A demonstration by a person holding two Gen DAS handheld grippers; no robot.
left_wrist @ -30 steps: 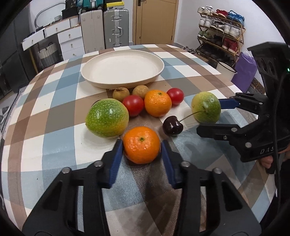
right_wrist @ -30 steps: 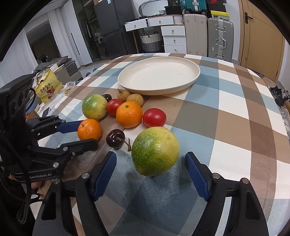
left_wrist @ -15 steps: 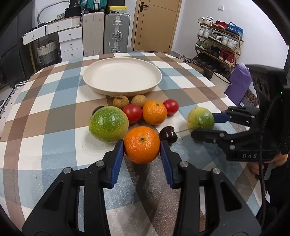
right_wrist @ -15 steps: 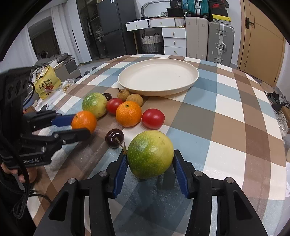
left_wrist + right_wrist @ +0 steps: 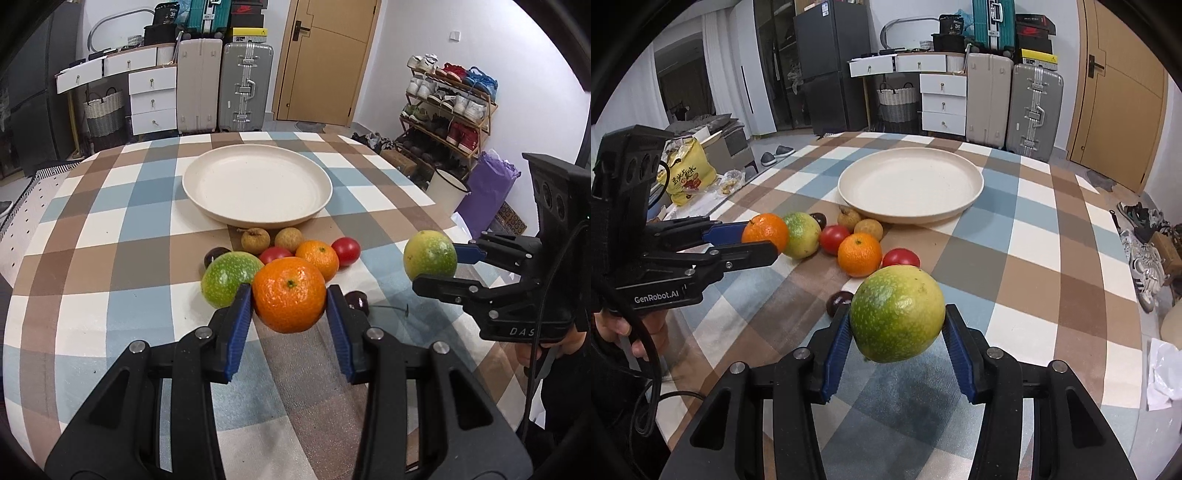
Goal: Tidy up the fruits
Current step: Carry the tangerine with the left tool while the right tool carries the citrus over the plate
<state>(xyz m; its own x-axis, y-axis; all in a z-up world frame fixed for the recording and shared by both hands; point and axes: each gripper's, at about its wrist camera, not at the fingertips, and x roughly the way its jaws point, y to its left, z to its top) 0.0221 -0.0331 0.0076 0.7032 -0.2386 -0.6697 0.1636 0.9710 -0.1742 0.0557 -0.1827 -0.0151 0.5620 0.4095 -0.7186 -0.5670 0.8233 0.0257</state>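
My left gripper (image 5: 289,295) is shut on an orange (image 5: 289,294) and holds it above the table; both also show in the right wrist view, the gripper (image 5: 753,236) and the orange (image 5: 765,232). My right gripper (image 5: 897,325) is shut on a green fruit (image 5: 897,314), lifted off the table, also in the left wrist view (image 5: 429,259). An empty cream plate (image 5: 257,183) stands beyond. On the table lie another green fruit (image 5: 229,277), a second orange (image 5: 317,257), two red tomatoes (image 5: 346,251), two brown longans (image 5: 254,238) and a dark cherry (image 5: 357,300).
The round table wears a checked cloth (image 5: 110,236). Suitcases (image 5: 243,85), white drawers (image 5: 151,96) and a shoe rack (image 5: 450,107) stand behind it. A yellow bag (image 5: 683,173) sits on the floor at the left.
Both grippers closed on their fruits and lifted them: the left raised the orange, the right gripped and raised the green fruit. The cherry stayed on the table.
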